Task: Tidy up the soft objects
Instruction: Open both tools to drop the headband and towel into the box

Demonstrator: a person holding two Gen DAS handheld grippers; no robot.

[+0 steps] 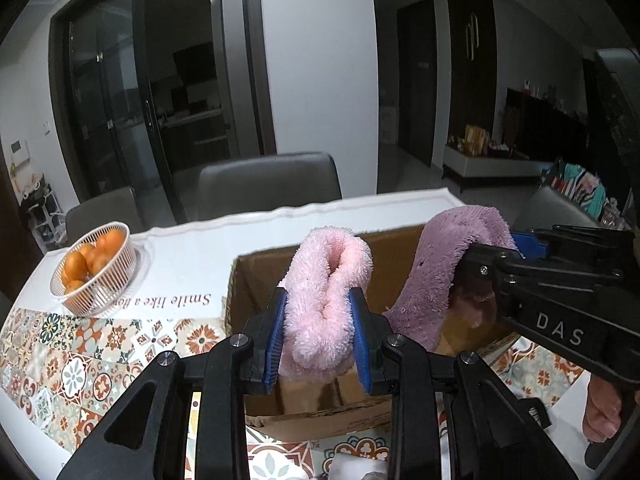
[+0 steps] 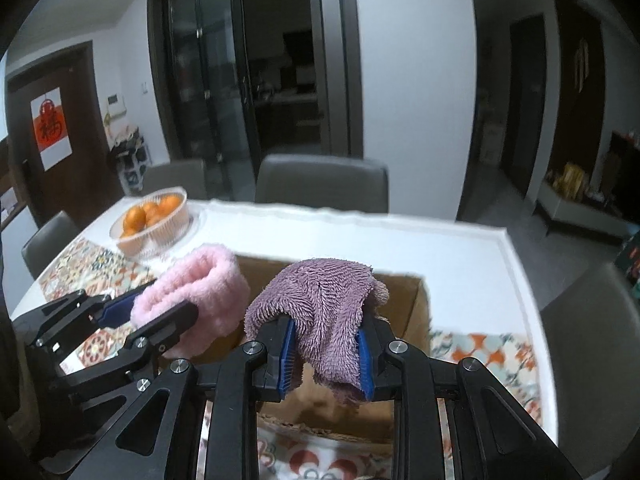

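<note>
Our left gripper (image 1: 320,332) is clamped on a fluffy light pink cloth (image 1: 326,296), its blue pads (image 1: 276,340) pressing the bundle from both sides. Our right gripper (image 2: 326,350) is clamped on a mauve shaggy cloth (image 2: 324,312), which drapes over its fingers and hangs down between them. Both cloths are held above the open cardboard box (image 1: 256,276), the pink one toward its left side and the mauve one toward its right; we cannot tell whether either touches the box floor.

In the left wrist view the right gripper's black body carries the white letters "DAS" (image 1: 559,329), and the hand (image 1: 600,412) holding it shows at the lower right edge.

The box sits on a patterned tile-print mat (image 1: 80,364) spread over the white table (image 1: 360,208). On the mat's white band we read "Smile like a flo…" (image 1: 168,302), upside down from our side; the rest is hidden behind a white wire basket of oranges (image 1: 94,268) standing to the left of the box.

Grey chairs (image 1: 268,182) stand along the far edge of the table. Beyond them are dark glass sliding doors (image 1: 120,100). In the right wrist view a door at far left bears a red and white poster with a Chinese character (image 2: 50,128), too blurred for us to read with certainty.
</note>
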